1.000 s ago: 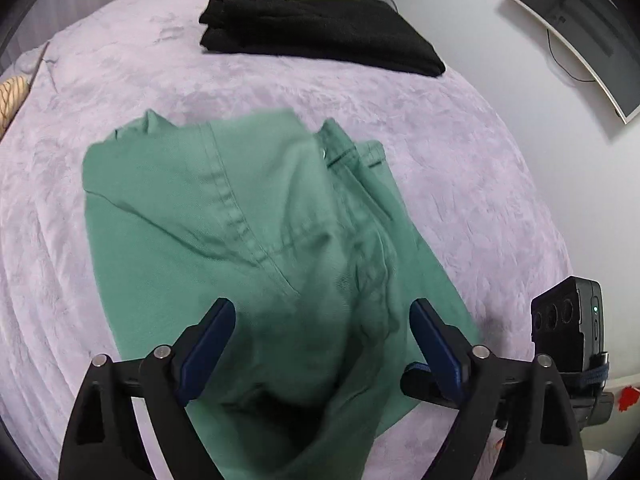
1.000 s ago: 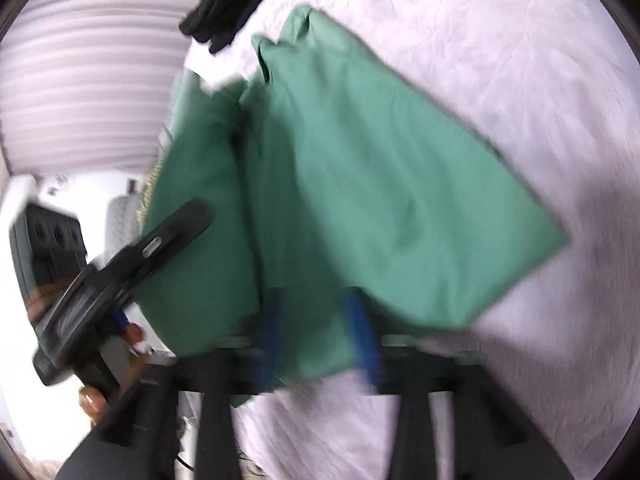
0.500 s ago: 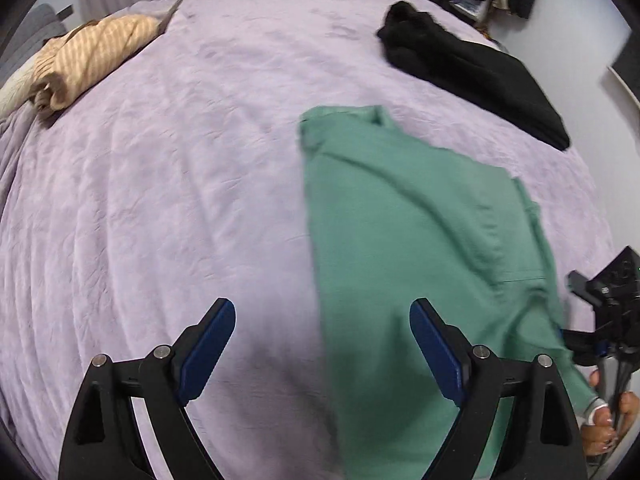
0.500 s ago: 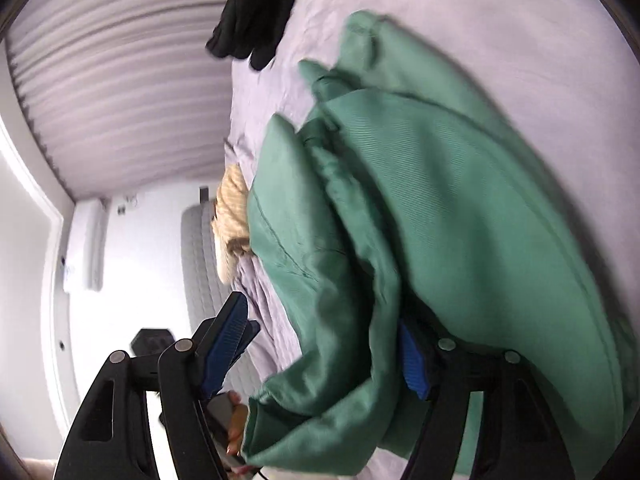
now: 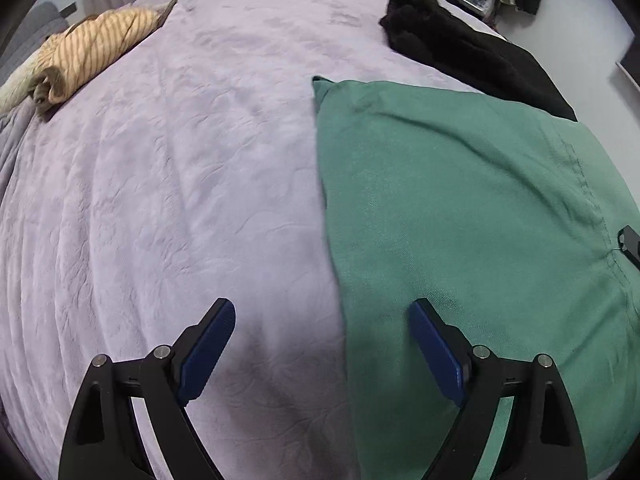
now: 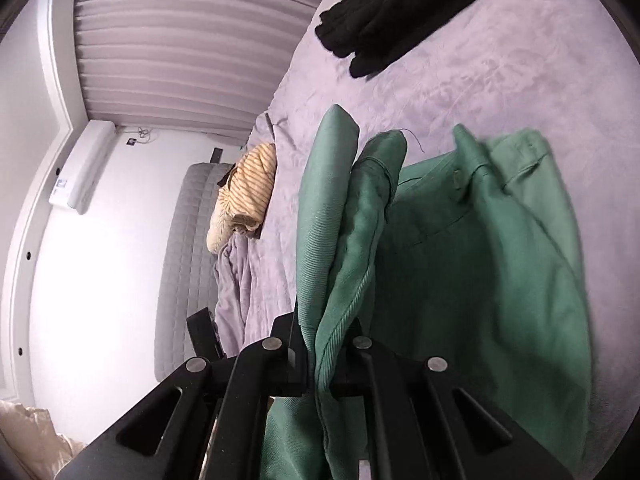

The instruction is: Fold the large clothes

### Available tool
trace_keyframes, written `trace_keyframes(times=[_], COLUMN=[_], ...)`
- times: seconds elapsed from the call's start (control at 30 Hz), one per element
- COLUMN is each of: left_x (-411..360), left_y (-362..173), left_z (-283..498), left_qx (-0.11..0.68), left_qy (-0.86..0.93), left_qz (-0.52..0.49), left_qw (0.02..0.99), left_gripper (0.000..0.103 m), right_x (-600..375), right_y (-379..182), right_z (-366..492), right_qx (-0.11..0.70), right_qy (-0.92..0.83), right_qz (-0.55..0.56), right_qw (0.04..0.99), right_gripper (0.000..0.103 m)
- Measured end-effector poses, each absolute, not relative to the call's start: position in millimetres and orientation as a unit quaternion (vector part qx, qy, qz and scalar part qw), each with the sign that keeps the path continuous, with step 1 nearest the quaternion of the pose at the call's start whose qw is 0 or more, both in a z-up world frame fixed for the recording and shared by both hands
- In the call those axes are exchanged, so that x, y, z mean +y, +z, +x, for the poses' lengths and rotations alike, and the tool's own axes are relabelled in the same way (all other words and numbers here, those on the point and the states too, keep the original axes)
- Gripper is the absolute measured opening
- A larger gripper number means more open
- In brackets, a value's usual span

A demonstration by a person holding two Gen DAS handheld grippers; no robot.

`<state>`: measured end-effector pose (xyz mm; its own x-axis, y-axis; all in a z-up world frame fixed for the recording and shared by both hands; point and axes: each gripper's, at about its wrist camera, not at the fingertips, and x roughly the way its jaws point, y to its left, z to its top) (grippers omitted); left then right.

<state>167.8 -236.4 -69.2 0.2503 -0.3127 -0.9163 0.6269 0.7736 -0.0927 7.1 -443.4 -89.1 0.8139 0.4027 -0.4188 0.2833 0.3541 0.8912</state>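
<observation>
1. Light soft, even, diffuse; no glare on the bedspread [image 5: 180, 200].
2. Faint shadow under and just ahead of left gripper [image 5: 320, 344].
3. White wall [image 6: 100, 240] left of right gripper [image 6: 322, 360] nearly blown out.
4. Green cloth [image 6: 520, 152] edge far ahead-right of right gripper motion-blurred.
5. Strong fisheye bending, black vignette at corners.

Lilac bedspread [image 5: 200, 200] covers the bed. Striped yellow garment [image 5: 96, 52] bunched at far left corner. Black garment [image 5: 472, 56] lies at far right. Pleated curtain [image 6: 192, 40], white wall unit [image 6: 84, 164], grey headboard [image 6: 184, 256] behind.
</observation>
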Motion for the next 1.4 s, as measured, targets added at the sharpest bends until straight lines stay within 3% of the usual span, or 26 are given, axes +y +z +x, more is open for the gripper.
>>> trace_keyframes(times=[0.2, 0.3, 0.37, 0.43, 0.57, 0.7, 0.77, 0.87, 0.93, 1.07, 1.2, 1.23, 1.33, 1.4], left_x=[-264, -258, -250, -239, -218, -211, -204, -191, -187, -189, -189, -189, -189, -188], left_y=[-87, -79, -72, -64, -53, -62, -77, -90, -94, -97, -95, -95, -96, -97], left_z=[157, 155, 153, 148, 125, 95, 83, 71, 67, 59, 54, 54, 54, 52], left_qx=[0.544, 0.541, 0.544, 0.545, 0.549, 0.57, 0.584, 0.593, 0.588, 0.581, 0.576, 0.577, 0.58, 0.579], left_qy=[-0.314, -0.314, -0.315, -0.321, -0.341, -0.353, -0.342, -0.34, -0.331, -0.328, -0.323, -0.321, -0.318, -0.317], left_qz=[0.158, 0.167, 0.176, 0.178, 0.172, 0.176, 0.185, 0.168, 0.169, 0.181, 0.188, 0.185, 0.179, 0.179], left_qw=[0.762, 0.762, 0.757, 0.754, 0.744, 0.721, 0.712, 0.711, 0.718, 0.723, 0.727, 0.727, 0.728, 0.729], left_gripper=[0.091, 0.091, 0.091, 0.091, 0.091, 0.091, 0.091, 0.092, 0.102, 0.102, 0.102, 0.102, 0.102, 0.102], right_x=[-480, -480, -479, -474, -452, -420, -406, -401, -404, -403, -410, -413, -426, -439], right_y=[-154, -151, -137, -113, -70, -74, -80, -98, -124, -153, -138, -129, -93, -79], right_z=[-20, -28, -41, -52, -67, -74, -77, -87, -97, -108, -114, -119, -128, -117], right_qx=[0.384, 0.377, 0.379, 0.383, 0.386, 0.445, 0.479, 0.522, 0.539, 0.543, 0.535, 0.53, 0.481, 0.462], right_qy=[-0.082, -0.089, -0.096, -0.106, -0.081, -0.064, -0.075, -0.121, -0.136, -0.14, -0.143, -0.146, -0.156, -0.155], right_qz=[0.576, 0.589, 0.576, 0.548, 0.512, 0.481, 0.442, 0.388, 0.395, 0.398, 0.421, 0.424, 0.423, 0.425], right_qw=[0.717, 0.709, 0.718, 0.736, 0.763, 0.753, 0.755, 0.75, 0.731, 0.726, 0.718, 0.72, 0.752, 0.763], right_gripper=[0.012, 0.026, 0.047, 0.051, 0.051, 0.05, 0.005, 0.004, 0.003, 0.001, 0.002, 0.009, 0.009, 0.02])
